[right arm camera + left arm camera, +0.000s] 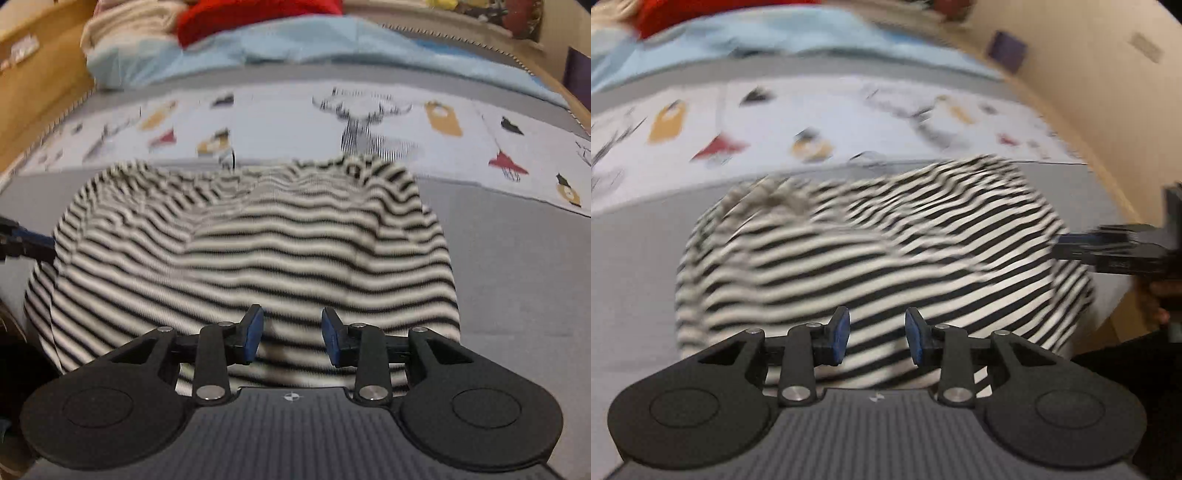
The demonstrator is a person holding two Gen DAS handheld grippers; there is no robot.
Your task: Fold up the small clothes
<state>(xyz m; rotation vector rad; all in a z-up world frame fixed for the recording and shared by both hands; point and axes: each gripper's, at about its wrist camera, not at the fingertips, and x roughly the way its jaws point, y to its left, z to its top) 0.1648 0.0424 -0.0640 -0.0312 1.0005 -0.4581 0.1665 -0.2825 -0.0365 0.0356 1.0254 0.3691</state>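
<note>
my left gripper [877,336] hung over the striped garment [871,243], its blue pads [840,334] standing apart with nothing between them — only the cloth lay below. my right gripper [292,336] was the same: its pads [255,334] stood apart and empty, above the near part of that black-and-white garment [266,243]. the garment lay bunched on the grey bed cover [517,266], close to the near edge of the bed, with its far hem touching the printed white band [280,118] that had a deer and small figures on it. behind this band lay a light blue blanket [295,40] and something red [251,14] by the far edge. in the left view my right gripper [1071,247] reached in from the right side, at the edge of the garment. both pictures were blurred.
</note>
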